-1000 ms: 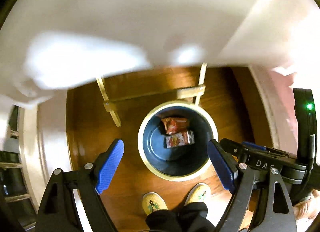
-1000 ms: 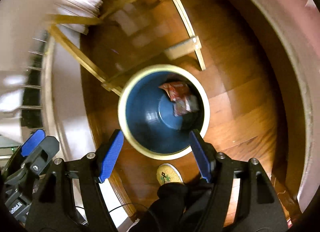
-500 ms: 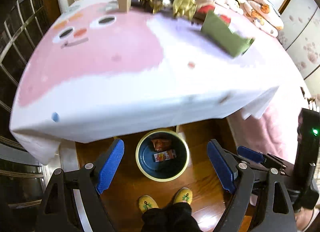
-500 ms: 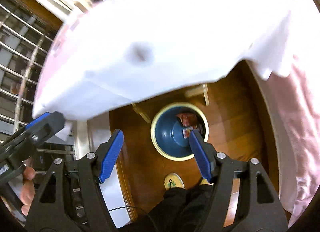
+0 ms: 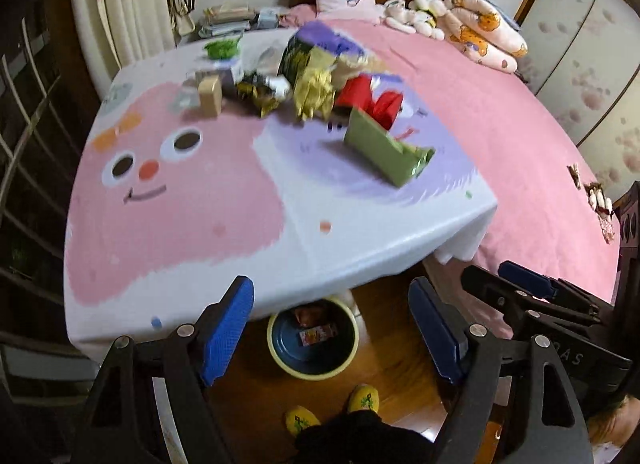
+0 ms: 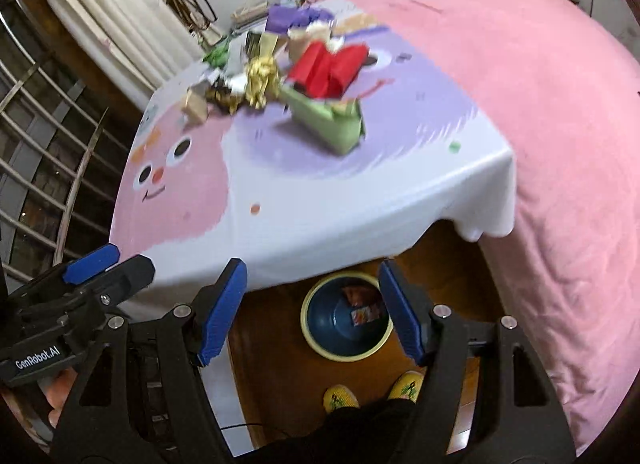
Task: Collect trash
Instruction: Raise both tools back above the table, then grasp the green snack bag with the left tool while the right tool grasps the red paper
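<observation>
Bedroom setup, with a pink bed (image 5: 500, 136) running along the right and a small worktop (image 5: 192, 224) pushed up against it, covered in a white cloth with a big pink smiley face and a lilac patch.

Both hand-held grippers hang above the near edge of the worktop, pointing down and forward. The left hand-held gripper (image 5: 332, 340) has nothing between its blue pads and its jaws are closing a bit, though they're wide apart. The right hand-held gripper (image 6: 312, 314) sits just beside it, jaws spread wide, also empty.

The trash pile (image 5: 312, 80) is well ahead of both grippers, at the far side of the worktop. It's blurry, but I can make out crumpled gold foil wrappers (image 6: 260, 80), a red packet (image 6: 328, 68), a purple bag (image 5: 320, 40), a small tan box (image 5: 210, 94) off to the left, and something green and crinkly (image 5: 222, 48) at the far edge. A flattened green carton (image 5: 388, 152) lies closest, ahead and a little right of the left gripper.

Right below the pads, down on the wooden floor (image 5: 400, 376), half tucked under the worktop edge, sits a round bin (image 5: 312, 370) with a cream rim and dark blue inside. Two reddish wrappers (image 6: 362, 304) are already in it. Yellow slippers (image 6: 340, 398) poke in just below.
</observation>
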Demonstrator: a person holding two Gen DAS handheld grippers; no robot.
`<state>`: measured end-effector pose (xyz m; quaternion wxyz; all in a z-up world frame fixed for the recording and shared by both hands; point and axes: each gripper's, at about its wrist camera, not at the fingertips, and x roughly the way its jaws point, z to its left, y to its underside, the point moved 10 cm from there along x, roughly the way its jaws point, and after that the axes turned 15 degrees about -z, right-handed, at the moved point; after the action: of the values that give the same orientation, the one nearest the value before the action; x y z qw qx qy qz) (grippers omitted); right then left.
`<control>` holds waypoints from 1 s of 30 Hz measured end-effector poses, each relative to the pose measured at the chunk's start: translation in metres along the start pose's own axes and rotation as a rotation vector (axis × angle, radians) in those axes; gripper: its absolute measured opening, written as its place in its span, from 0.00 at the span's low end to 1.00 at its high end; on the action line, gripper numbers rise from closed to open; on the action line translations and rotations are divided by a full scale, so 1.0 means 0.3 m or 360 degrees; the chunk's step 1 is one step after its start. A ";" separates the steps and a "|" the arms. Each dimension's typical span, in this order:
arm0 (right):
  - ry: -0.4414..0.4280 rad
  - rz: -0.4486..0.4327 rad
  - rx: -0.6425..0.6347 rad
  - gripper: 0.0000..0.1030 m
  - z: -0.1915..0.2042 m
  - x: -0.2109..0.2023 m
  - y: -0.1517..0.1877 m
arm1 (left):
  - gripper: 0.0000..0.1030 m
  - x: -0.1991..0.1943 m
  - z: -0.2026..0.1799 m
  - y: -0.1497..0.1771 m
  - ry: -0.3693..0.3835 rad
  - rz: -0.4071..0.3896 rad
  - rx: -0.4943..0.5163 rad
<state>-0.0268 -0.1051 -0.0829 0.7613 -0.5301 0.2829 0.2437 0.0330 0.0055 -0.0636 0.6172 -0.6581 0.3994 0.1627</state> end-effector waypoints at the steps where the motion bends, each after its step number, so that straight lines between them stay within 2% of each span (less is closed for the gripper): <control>1: 0.0012 -0.0020 -0.0007 0.64 -0.003 -0.010 -0.029 | 0.79 -0.001 -0.008 -0.020 0.0004 -0.0011 0.0000; 8: 0.0005 -0.0065 -0.0039 0.63 -0.038 0.019 -0.189 | 0.79 0.040 -0.045 -0.150 0.0024 -0.0042 -0.0015; 14: -0.0086 -0.0050 -0.0052 0.60 -0.099 0.165 -0.371 | 0.79 0.205 -0.097 -0.215 0.0011 0.0001 -0.0055; 18: -0.0162 0.0039 -0.0109 0.59 -0.158 0.319 -0.485 | 0.79 0.369 -0.128 -0.275 -0.0058 0.0063 -0.0190; 25: -0.0309 0.0235 -0.0236 0.58 -0.234 0.540 -0.583 | 0.78 0.648 -0.170 -0.296 -0.0202 0.0217 -0.0385; 30: -0.0401 0.0341 -0.0290 0.57 -0.246 0.648 -0.582 | 0.67 0.792 -0.165 -0.258 -0.0280 0.0329 -0.0535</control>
<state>0.2179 -0.2166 -0.1206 0.7092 -0.5291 0.2169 0.4123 0.2246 -0.1247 -0.1698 0.5114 -0.6905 0.3766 0.3463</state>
